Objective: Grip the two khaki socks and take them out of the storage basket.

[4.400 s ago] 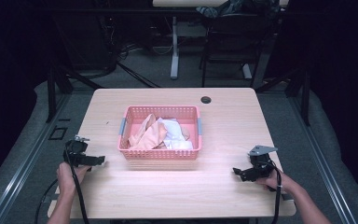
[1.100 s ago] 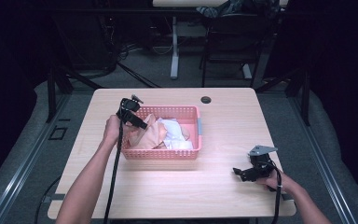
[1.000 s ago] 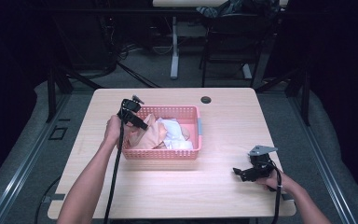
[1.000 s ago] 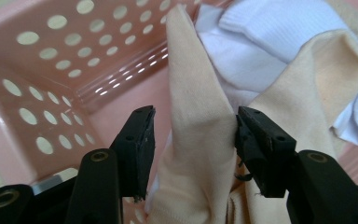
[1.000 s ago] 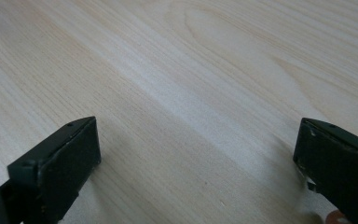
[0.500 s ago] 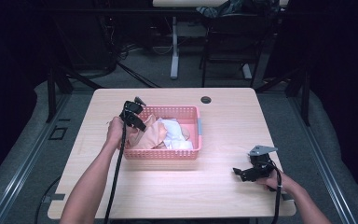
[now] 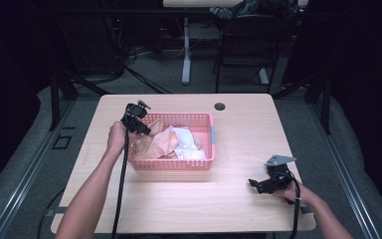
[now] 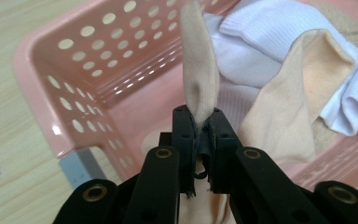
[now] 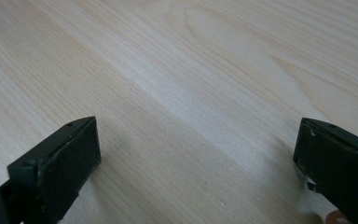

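A pink perforated basket (image 7: 174,164) stands mid-table with beige and white cloths inside. My left gripper (image 7: 145,130) reaches over the basket's left end. In the left gripper view its jaws have just closed and my left gripper (image 8: 200,122) is shut on a fold of beige cloth (image 8: 199,70), which stands up between the pads. White cloth (image 8: 270,37) and more beige cloth (image 8: 289,107) lie behind it. My right gripper (image 7: 252,183) rests low at the table's front right. In the right gripper view my right gripper (image 9: 196,154) stands open over bare wood.
The wooden table (image 7: 238,124) has a small dark round hole (image 7: 220,106) near its far edge. The basket's left wall (image 8: 42,79) and a grey handle (image 8: 74,163) lie close beside my left jaws. Chairs and desk legs stand beyond the table.
My left gripper has shut on the beige cloth and lifted a little with it. Before that it travelled from the front left of the table to the basket. The right gripper has stayed put.
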The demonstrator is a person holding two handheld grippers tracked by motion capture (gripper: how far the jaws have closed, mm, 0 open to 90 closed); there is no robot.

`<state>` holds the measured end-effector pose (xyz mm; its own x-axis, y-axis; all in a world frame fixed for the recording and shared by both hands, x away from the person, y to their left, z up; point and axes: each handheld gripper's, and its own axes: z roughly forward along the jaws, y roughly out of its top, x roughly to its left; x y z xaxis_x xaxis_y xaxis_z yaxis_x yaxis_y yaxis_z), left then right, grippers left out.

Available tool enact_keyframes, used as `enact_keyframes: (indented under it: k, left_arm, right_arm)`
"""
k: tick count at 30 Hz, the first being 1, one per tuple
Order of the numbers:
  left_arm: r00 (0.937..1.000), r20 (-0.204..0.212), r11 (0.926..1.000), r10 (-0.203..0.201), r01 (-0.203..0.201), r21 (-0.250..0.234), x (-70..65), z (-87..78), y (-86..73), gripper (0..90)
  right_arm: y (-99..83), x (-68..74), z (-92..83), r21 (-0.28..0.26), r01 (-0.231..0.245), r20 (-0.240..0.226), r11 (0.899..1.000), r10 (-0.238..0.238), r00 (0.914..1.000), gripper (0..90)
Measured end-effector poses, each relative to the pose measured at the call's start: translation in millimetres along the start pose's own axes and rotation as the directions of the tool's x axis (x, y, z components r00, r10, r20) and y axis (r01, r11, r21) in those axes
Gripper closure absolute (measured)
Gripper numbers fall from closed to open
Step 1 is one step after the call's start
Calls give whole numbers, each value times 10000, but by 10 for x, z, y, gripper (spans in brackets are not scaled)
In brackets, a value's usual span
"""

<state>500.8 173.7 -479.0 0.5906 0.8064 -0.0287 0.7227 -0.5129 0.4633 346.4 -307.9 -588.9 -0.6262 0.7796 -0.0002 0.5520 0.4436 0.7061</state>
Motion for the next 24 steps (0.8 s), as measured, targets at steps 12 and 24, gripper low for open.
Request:
enact_keyframes:
  k: [12,24]
  left_arm:
    - [9993,-246,9986,283,-294,-431,-64,-303,111,839]
    - [9975,-336,9953,628,-651,-712,-141,-552,216,840]
  right_arm:
    - [0,0,0,4,1,0,10000,-1,10000,0]
    - [0,1,-1,7,-9,3,10000,9,10000,0]
